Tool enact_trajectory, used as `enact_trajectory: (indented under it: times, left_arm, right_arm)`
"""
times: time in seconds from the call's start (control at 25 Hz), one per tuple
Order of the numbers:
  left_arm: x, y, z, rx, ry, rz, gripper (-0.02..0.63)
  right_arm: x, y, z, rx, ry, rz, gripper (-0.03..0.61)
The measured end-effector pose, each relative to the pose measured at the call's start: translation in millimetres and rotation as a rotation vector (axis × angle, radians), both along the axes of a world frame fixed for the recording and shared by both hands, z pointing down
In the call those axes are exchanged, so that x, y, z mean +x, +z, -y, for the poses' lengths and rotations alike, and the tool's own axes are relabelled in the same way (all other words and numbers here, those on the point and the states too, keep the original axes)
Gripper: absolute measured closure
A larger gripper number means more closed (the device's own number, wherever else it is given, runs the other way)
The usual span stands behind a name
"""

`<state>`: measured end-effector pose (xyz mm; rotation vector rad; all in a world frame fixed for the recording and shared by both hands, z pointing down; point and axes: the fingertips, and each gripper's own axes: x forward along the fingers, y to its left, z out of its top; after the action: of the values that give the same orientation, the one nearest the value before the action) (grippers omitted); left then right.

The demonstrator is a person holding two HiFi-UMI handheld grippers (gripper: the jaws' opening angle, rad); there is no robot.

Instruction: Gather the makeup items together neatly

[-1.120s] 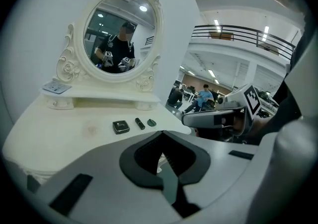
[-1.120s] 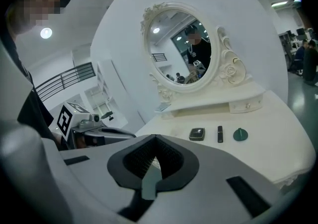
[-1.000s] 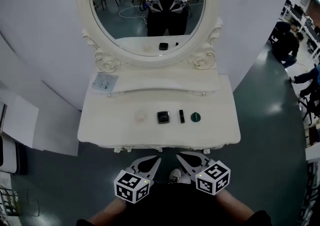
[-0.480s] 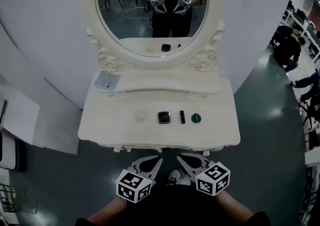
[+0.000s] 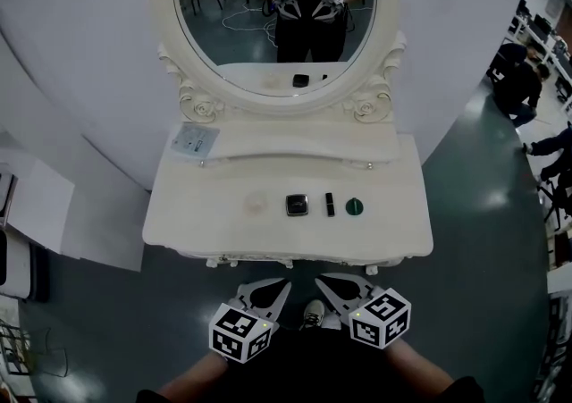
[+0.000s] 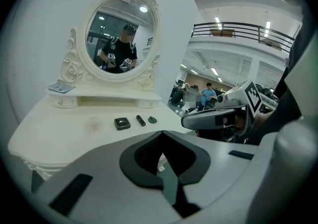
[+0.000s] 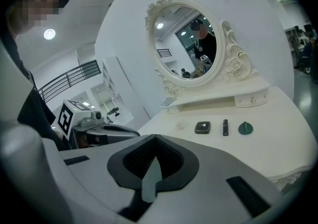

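Observation:
On the white dressing table (image 5: 197,222) four small items lie in a row. From left to right they are a clear round piece (image 5: 256,204), a black square compact (image 5: 297,205), a black lipstick (image 5: 330,205) and a green round lid (image 5: 354,207). Both grippers hang side by side in front of the table's near edge, short of the items. My left gripper (image 5: 285,283) (image 6: 162,131) is shut and holds nothing. My right gripper (image 5: 319,280) (image 7: 155,136) is shut and empty too. The compact (image 7: 202,127) and the lipstick (image 7: 225,127) show ahead in the right gripper view.
An oval mirror (image 5: 277,8) in a carved white frame stands at the back and reflects a person with both grippers. A flat clear packet (image 5: 192,139) lies on the raised shelf at the left. People sit far right (image 5: 514,79). A white cabinet (image 5: 36,214) stands at the left.
The head view has drifted slightly, so the table sits a touch further right in the picture. Grippers and items have not moved.

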<state>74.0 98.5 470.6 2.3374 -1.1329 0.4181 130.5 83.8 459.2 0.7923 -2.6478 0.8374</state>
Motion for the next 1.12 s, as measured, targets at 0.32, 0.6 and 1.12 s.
enact_trajectory:
  times: [0.32, 0.6, 1.12]
  left_arm:
    - [1.4, 0.5, -2.1, 0.004, -0.004, -0.001, 0.604]
    - [6.2, 1.4, -2.2, 0.006, 0.006, 0.007, 0.606]
    - [12.0, 2.5, -0.7, 0.002, 0.022, 0.016, 0.606]
  right_arm:
    - [-0.4, 1.2, -2.5, 0.005, -0.014, -0.008, 0.551]
    - [3.8, 2.3, -2.6, 0.003, -0.007, -0.005, 0.551]
    - [7.7, 5.1, -0.5, -0.011, 0.001, -0.003, 0.551]
